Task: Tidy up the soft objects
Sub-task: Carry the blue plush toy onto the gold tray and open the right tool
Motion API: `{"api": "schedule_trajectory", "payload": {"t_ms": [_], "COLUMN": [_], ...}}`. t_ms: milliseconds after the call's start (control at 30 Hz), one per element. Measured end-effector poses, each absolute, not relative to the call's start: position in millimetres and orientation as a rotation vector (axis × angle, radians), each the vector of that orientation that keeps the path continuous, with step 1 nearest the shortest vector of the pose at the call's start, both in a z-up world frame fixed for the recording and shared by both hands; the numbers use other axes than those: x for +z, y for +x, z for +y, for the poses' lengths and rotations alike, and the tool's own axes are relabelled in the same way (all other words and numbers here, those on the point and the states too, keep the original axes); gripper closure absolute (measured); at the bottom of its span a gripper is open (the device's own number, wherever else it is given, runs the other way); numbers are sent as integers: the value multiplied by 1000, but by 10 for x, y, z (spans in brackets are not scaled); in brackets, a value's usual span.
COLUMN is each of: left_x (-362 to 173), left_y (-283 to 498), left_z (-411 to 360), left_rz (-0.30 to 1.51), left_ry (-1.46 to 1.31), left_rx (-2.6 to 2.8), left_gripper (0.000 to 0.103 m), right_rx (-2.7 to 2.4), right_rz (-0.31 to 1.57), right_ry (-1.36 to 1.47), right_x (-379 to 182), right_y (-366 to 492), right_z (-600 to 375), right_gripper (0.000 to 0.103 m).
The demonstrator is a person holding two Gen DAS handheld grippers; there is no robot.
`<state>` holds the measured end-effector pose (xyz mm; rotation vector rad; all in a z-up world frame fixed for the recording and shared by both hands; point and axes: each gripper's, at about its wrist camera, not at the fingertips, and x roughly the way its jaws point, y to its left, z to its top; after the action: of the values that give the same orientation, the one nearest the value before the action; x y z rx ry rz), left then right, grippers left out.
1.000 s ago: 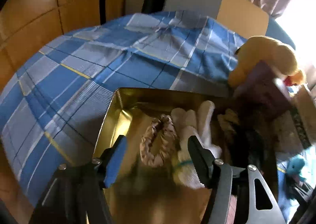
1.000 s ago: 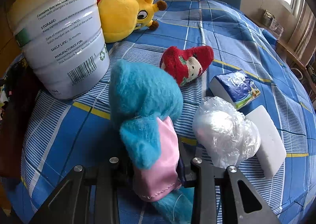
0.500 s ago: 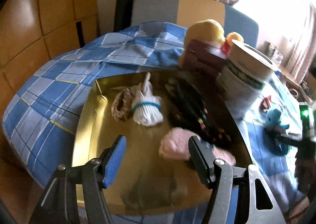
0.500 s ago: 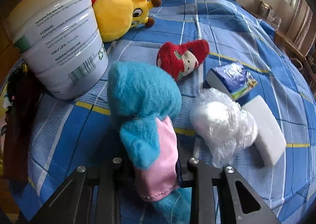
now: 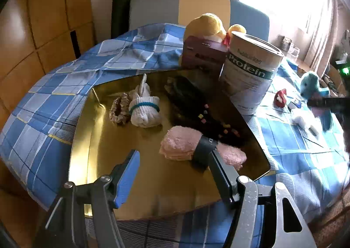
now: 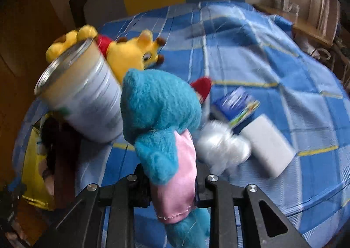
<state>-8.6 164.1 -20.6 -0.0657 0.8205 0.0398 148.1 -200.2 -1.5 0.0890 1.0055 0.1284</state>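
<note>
My right gripper (image 6: 172, 182) is shut on a blue plush toy (image 6: 159, 108) in a pink dress, held by its body above the blue checked tablecloth (image 6: 251, 55). From the left wrist view the same blue plush toy (image 5: 310, 83) hangs at far right. My left gripper (image 5: 172, 160) is open with nothing in it, over the near part of a gold tray (image 5: 87, 138). In the tray lie a scrunchie (image 5: 119, 110), a white sock bundle (image 5: 144, 110), a black beaded piece (image 5: 196, 103) and a rolled pink towel (image 5: 181, 145).
A protein tin (image 5: 249, 72) stands right of the tray, with a purple box (image 5: 201, 55) and a yellow plush (image 6: 131, 53) behind it. On the cloth lie a red plush (image 6: 202, 87), a tissue pack (image 6: 236, 105), a crumpled plastic ball (image 6: 221, 147) and a white block (image 6: 269, 145).
The right gripper closed on the blue plush and lifted it off the cloth. The left gripper drew back from the tray and swung right, still open.
</note>
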Motion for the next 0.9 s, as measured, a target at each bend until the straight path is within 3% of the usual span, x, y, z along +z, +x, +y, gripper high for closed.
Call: {"api": "schedule_trajectory", "payload": {"t_ms": [267,567,733,900], "left_x": [-204,-217,-258,-252], "left_y": [-121,-124,-117,-134], "left_z": [1633,1666,1704,1738], "left_rz": [810,814,826,822], "left_ry": [-47,-48,-59,-63], "left_rx": [14,17,24,34], "left_gripper": [37,37,37,37], "right_rx": [7,88,328,616], "right_rz": [1021,892,776,767], "right_ry": [14,-85,-161,-257], "right_x": [253,973,1364,1258], "right_y": [2206,2950,2817,2273], "right_z": [-1991,-937,32,849], "right_gripper": [78,78,78,78]}}
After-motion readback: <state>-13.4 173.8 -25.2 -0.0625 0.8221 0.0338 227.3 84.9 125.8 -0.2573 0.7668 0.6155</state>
